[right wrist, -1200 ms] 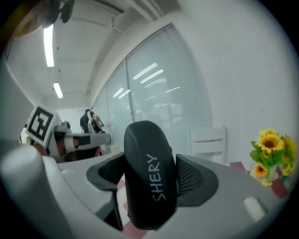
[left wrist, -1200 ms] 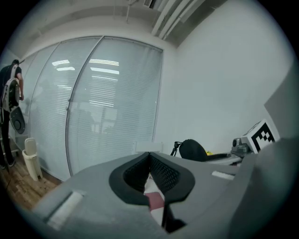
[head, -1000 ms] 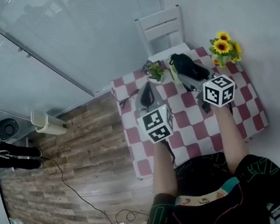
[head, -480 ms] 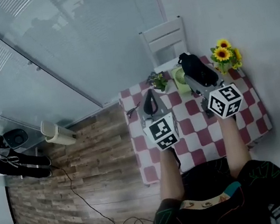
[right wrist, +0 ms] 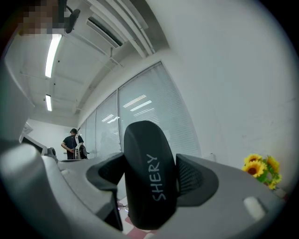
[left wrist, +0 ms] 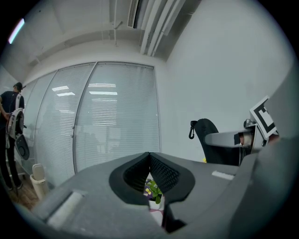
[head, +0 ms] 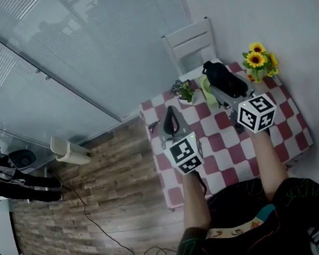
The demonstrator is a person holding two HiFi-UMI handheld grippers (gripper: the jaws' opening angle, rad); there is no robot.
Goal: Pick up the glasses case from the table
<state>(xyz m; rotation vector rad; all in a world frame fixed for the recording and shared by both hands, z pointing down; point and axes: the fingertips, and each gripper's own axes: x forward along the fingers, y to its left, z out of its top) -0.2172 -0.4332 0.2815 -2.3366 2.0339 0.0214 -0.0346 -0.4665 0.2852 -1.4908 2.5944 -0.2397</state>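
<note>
— How many things are held?
— One. The right gripper [head: 222, 88] squeezes the one black glasses case [right wrist: 149, 186], up over the table's [head: 224, 149] far edge, I think. The left gripper [left wrist: 149, 158] is pinched closed, holding nothing.
— Flowers?
— Two: sunflowers [head: 259, 60], small plant [head: 183, 89].

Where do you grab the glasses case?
Pinch the two long sides, across its narrow width, coming at the printed face, as the right gripper does. The glasses case is a long rounded oval, so lengthwise looks too wide for the jaws.

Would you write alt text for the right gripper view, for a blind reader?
The right gripper clamps an upright black glasses case printed SHERY. Behind: sunflowers at right, a glass wall, a person at left.
</note>
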